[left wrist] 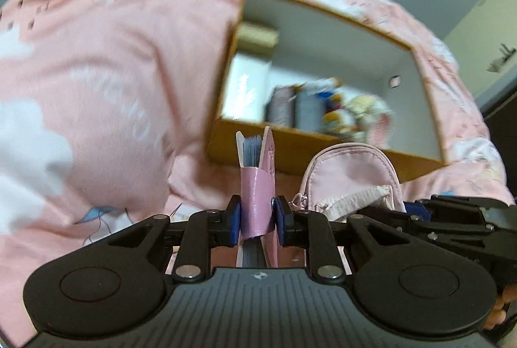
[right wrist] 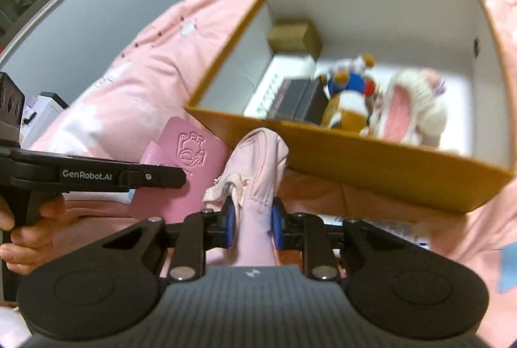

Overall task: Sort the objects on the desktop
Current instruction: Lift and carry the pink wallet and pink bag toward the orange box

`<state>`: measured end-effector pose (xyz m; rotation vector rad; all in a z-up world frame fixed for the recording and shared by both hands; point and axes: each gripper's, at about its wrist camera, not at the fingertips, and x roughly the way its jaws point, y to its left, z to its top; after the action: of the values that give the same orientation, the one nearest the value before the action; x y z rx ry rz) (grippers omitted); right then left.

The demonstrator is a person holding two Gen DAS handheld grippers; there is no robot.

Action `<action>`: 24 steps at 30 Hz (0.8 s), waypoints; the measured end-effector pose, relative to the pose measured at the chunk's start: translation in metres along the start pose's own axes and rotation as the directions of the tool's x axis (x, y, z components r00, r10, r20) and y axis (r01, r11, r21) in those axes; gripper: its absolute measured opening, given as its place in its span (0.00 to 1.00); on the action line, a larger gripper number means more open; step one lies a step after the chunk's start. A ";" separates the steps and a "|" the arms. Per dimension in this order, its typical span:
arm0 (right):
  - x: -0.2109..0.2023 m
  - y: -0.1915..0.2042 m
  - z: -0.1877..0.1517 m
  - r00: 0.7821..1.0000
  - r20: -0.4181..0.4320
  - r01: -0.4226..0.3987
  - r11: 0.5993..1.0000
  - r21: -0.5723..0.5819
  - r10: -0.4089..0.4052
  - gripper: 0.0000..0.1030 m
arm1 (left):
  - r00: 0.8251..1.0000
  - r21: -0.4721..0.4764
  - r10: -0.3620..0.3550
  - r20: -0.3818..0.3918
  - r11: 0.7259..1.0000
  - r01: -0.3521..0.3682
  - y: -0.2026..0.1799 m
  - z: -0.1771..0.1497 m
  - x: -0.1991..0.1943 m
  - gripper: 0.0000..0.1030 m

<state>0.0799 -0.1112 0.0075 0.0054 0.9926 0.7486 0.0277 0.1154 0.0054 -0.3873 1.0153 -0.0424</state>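
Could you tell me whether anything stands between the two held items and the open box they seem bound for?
Only the box's near wall. The left gripper holds the pink notebook, the right gripper the pink pouch, both just short of it.

Each camera sat just behind its own jaws and looked forward and steeply down along them. The left wrist view faced the open cardboard box (left wrist: 290, 151) from close by, over pink bedding (left wrist: 113, 73). The right wrist view, beside it, looked into the same box (right wrist: 371, 160) from nearer. Both shared the box, the bedding, the pink notebook (left wrist: 258, 199) and the pink pouch (left wrist: 352, 173).
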 end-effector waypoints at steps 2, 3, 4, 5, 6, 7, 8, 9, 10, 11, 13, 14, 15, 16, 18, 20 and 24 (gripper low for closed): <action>-0.020 0.002 0.004 0.999 0.034 0.010 1.000 -0.015 -0.009 0.22 | 0.999 0.022 -0.034 0.032 0.999 0.034 -0.010 0.004 -0.016 0.23; -0.032 0.004 0.007 0.998 0.056 0.020 1.000 -0.022 -0.019 0.22 | 0.998 0.028 -0.053 0.046 0.998 0.052 -0.017 0.009 -0.018 0.23; -0.042 0.004 0.010 0.997 0.074 0.035 0.999 -0.030 -0.033 0.22 | 0.995 0.038 -0.076 0.062 0.997 0.074 -0.024 0.015 -0.021 0.23; -0.053 0.003 0.012 0.994 0.094 0.058 0.998 -0.040 -0.054 0.22 | 0.992 0.050 -0.098 0.078 0.994 0.094 -0.032 0.021 -0.023 0.23; -0.062 0.004 0.016 0.990 0.117 0.090 0.995 -0.053 -0.084 0.22 | 0.989 0.063 -0.114 0.093 0.992 0.108 -0.039 0.026 -0.023 0.23; -0.072 0.004 0.021 0.983 0.141 0.129 0.989 -0.065 -0.119 0.22 | 0.985 0.081 -0.132 0.108 0.989 0.123 -0.047 0.032 -0.024 0.23; -0.080 0.002 0.024 0.976 0.159 0.162 0.984 -0.073 -0.149 0.22 | 0.982 0.096 -0.145 0.120 0.986 0.134 -0.054 0.037 -0.023 0.23; -0.088 0.000 0.029 0.967 0.180 0.198 0.977 -0.077 -0.182 0.22 | 0.978 0.112 -0.160 0.130 0.983 0.146 -0.063 0.044 -0.022 0.23; -0.094 -0.003 0.033 0.959 0.196 0.225 0.972 -0.074 -0.207 0.22 | 0.974 0.130 -0.177 0.139 0.979 0.159 -0.072 0.051 -0.021 0.23; -0.099 -0.007 0.037 0.949 0.211 0.252 0.966 -0.066 -0.233 0.22 | 0.970 0.148 -0.196 0.145 0.973 0.175 -0.081 0.058 -0.018 0.23; -0.112 -0.016 0.046 0.927 0.240 0.307 0.950 -0.047 -0.288 0.22 | 0.962 0.176 -0.226 0.152 0.964 0.199 -0.093 0.069 -0.015 0.23; -0.116 -0.020 0.050 0.919 0.247 0.328 0.944 -0.042 -0.308 0.22 | 0.958 0.186 -0.239 0.157 0.960 0.209 -0.100 0.075 -0.012 0.23; -0.117 -0.025 0.056 0.911 0.247 0.348 0.937 -0.031 -0.330 0.22 | 0.954 0.199 -0.250 0.165 0.956 0.216 -0.108 0.081 -0.008 0.23; -0.117 -0.029 0.061 0.906 0.242 0.362 0.932 -0.022 -0.346 0.22 | 0.952 0.211 -0.255 0.171 0.953 0.218 -0.115 0.086 -0.002 0.23; -0.111 -0.038 0.071 0.898 0.223 0.394 0.919 -0.019 -0.380 0.22 | 0.952 0.224 -0.262 0.160 0.949 0.223 -0.129 0.097 0.016 0.23; -0.102 -0.046 0.078 0.890 0.199 0.423 0.906 -0.025 -0.410 0.22 | 0.954 0.226 -0.277 0.119 0.943 0.245 -0.136 0.103 0.037 0.23; -0.077 -0.061 0.088 0.881 0.122 0.465 0.884 -0.046 -0.457 0.22 | 0.962 0.217 -0.272 0.035 0.941 0.258 -0.146 0.108 0.079 0.23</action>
<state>0.1569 -0.1732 0.0954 -0.2473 0.8175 0.3384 0.1809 -0.0057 0.0403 -0.3269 0.8792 -0.3763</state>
